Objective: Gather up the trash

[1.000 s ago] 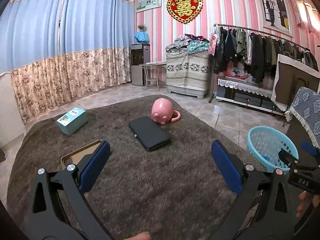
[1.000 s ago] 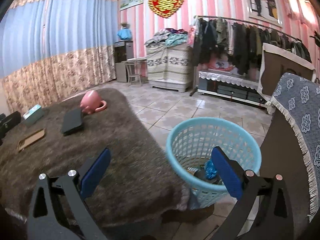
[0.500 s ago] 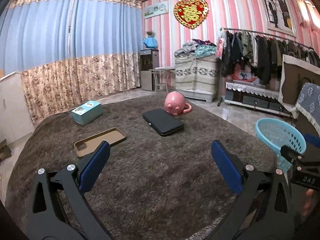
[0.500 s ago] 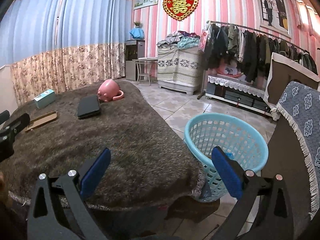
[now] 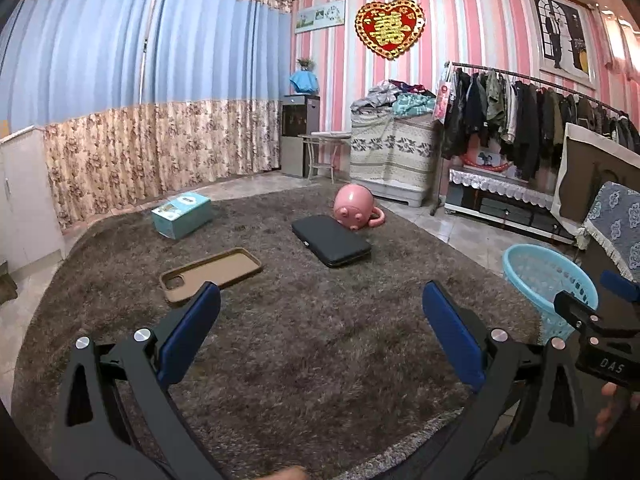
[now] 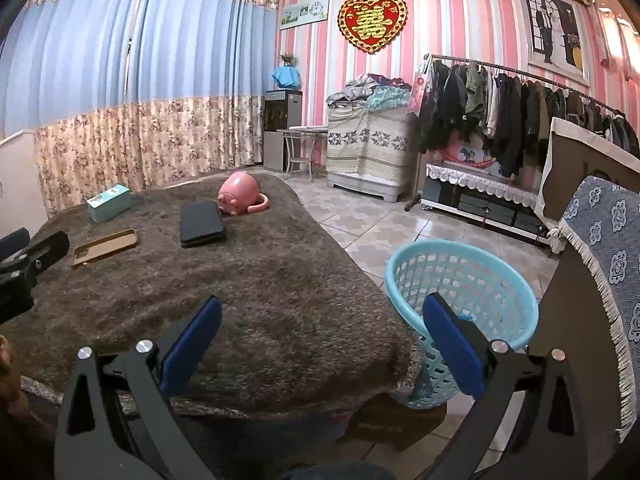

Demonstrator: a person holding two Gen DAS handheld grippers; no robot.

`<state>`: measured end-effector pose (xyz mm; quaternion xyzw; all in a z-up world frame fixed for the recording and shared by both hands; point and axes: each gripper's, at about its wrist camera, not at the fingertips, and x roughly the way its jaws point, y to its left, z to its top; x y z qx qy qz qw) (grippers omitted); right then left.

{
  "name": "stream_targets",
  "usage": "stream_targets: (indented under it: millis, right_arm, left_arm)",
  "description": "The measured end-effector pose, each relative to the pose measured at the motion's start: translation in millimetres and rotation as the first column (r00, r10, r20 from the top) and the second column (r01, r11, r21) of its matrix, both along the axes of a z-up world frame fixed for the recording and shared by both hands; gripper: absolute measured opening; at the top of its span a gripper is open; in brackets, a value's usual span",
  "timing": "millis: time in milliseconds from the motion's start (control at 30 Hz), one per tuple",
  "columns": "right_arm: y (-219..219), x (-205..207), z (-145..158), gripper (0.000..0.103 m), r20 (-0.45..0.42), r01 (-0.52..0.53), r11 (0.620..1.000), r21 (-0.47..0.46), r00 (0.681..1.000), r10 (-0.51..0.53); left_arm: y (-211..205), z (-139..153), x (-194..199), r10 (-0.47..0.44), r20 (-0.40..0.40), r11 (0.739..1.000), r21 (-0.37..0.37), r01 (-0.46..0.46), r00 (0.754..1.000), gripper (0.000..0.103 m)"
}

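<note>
A light blue plastic basket [image 6: 460, 280] stands on the tiled floor at the right edge of the brown shaggy-covered table [image 6: 260, 280]; it also shows in the left wrist view [image 5: 548, 280]. A bit of blue trash [image 6: 466, 317] lies inside it. My right gripper [image 6: 320, 340] is open and empty, held over the table's near right corner beside the basket. My left gripper [image 5: 320, 332] is open and empty above the table's near middle. No loose trash is visible on the table.
On the table lie a teal box [image 5: 182, 214], a brown phone case [image 5: 212, 272], a black flat case [image 5: 331, 240] and a pink tipped mug [image 5: 356, 207]. A patterned-cloth chair [image 6: 600, 260] stands right of the basket. A clothes rack [image 5: 532, 120] lines the far wall.
Both grippers have pulled back and risen from the table and the basket, so more of the table shows. The right gripper has swung left, away from over the basket. Both stayed open.
</note>
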<state>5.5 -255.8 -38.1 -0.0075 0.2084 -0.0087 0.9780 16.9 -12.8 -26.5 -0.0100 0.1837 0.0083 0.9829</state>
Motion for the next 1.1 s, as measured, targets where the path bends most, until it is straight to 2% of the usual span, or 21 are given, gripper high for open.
stream_targets:
  millis: [267, 1100]
  right_arm:
    - [7.5, -7.1, 10.3, 0.099, 0.023, -0.017, 1.0, 0.007, 1.0, 0.017]
    - [7.1, -14.0, 11.2, 0.099, 0.033, -0.029, 0.999, 0.028, 0.999, 0.028]
  left_arm:
    - [1.7, 9.0, -13.4, 0.005, 0.042, 1.0, 0.015, -0.006, 0.999, 0.098]
    - [2.9, 13.2, -21.2, 0.003, 0.055, 1.0, 0.003, -0.003, 0.998, 0.098]
